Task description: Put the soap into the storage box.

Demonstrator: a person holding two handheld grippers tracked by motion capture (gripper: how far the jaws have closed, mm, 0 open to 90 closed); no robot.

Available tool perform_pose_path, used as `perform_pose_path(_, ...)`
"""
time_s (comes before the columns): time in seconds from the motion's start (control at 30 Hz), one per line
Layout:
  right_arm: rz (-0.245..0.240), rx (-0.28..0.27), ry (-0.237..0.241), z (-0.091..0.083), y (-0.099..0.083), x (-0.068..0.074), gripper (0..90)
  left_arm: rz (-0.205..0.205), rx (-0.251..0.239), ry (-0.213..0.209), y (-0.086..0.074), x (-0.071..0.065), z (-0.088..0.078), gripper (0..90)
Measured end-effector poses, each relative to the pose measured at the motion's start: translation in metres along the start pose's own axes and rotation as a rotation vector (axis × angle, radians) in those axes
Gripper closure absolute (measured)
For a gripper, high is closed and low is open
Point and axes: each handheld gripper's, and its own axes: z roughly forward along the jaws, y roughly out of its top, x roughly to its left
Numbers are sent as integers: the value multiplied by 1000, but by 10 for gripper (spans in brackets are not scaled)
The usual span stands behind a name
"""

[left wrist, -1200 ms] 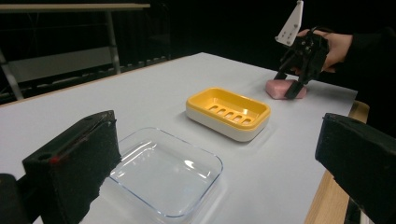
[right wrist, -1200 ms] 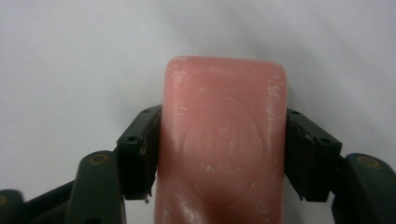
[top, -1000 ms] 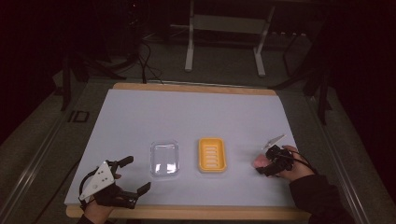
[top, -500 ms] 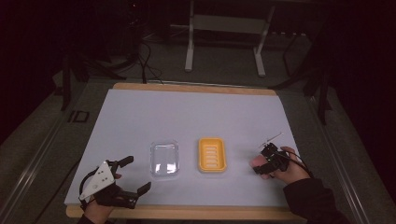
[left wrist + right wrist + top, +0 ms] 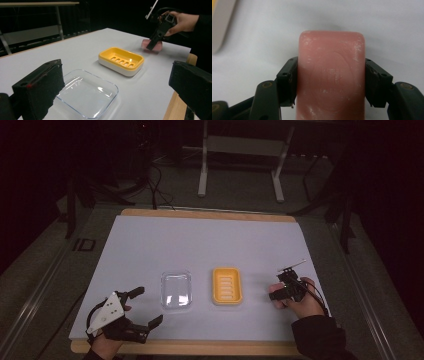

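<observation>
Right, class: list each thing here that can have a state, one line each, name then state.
Soap: pink bar, clamped between the right gripper's jaws, beside the soap dish.
Soap dish: yellow, upright, empty, on the table.
Glass tray: clear, upright, empty, left of the dish.
Right gripper: shut on the soap.
Left gripper: open, holding nothing, near the table's front edge.

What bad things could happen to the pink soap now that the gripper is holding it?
The right gripper pinches the pink soap by its two smooth long sides, so the bar might slip out and drop on the table. It is also right beside the yellow soap dish, so a hurried swing could bump the dish or knock it toward the clear glass dish.
</observation>
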Motion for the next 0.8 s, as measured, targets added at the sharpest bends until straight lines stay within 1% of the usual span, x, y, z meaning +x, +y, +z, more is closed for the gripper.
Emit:
perform_pose_path(0.13, 55, -27, -14, -7, 3, 4, 375, 15, 6, -2, 1, -2, 2, 2)
perform_pose_path(0.2, 71, -44, -29, -10, 5, 6, 376, 35, 10, 0, 1, -4, 3, 2)
perform_pose_path(0.3, 93, -62, -38, -14, 8, 11, 375, 53, 21, -1, 2, -6, 6, 2)
perform_pose_path(0.37, 96, -64, -40, -15, 9, 13, 375, 58, 27, -3, 2, -7, 7, 2)
perform_pose_path(0.43, 107, -71, -45, -15, 13, 19, 375, 59, 32, 1, 2, -7, 9, 2)
perform_pose_path(0.53, 119, -85, -49, -16, 18, 27, 375, 73, 41, 8, 2, -8, 11, 2)
perform_pose_path(0.6, 123, -83, -44, -15, 21, 33, 375, 84, 45, 7, 2, -8, 12, 2)
perform_pose_path(0.7, 132, -91, -45, -15, 25, 40, 376, 84, 46, 4, 3, -8, 13, 2)
perform_pose_path(0.8, 138, -98, -47, -17, 29, 45, 375, 86, 48, 2, 3, -8, 14, 2)
